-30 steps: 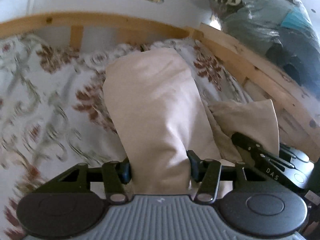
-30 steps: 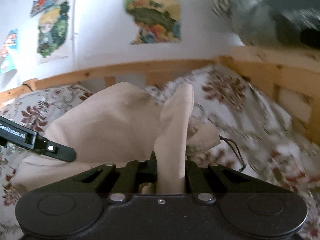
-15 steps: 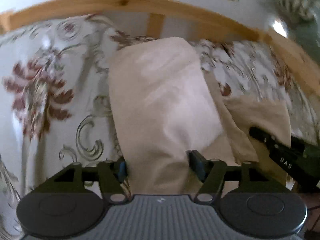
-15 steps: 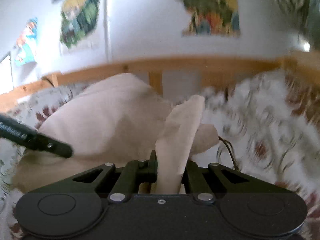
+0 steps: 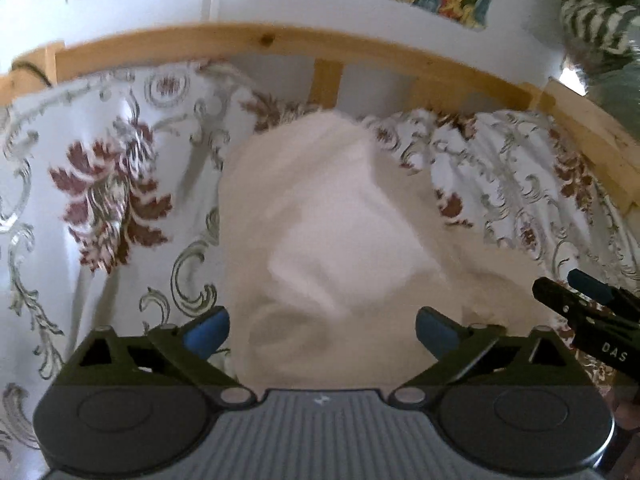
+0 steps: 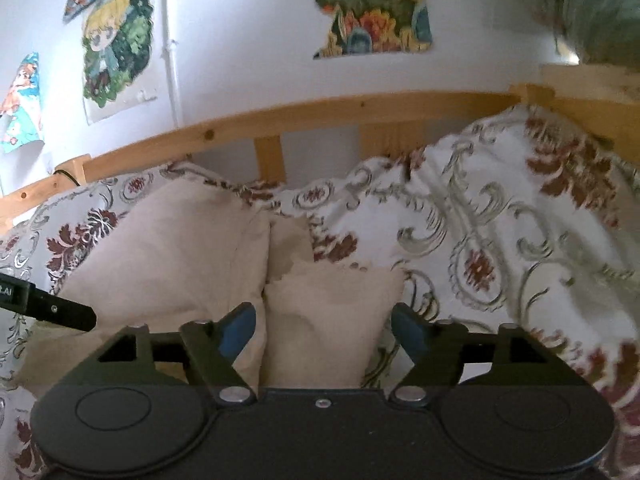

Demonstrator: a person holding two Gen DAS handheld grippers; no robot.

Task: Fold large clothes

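Both my left hand-held gripper [image 5: 322, 330] and right hand-held gripper [image 6: 323, 326] hung spread over the beige garment [image 6: 180, 256], which wanted smoothing flat before refolding.

Left hand-held gripper [image 5: 322, 330] and right hand-held gripper [image 6: 323, 326] both hang with jaws spread wide.

One beige garment [image 5: 320, 240], two claws, four posters
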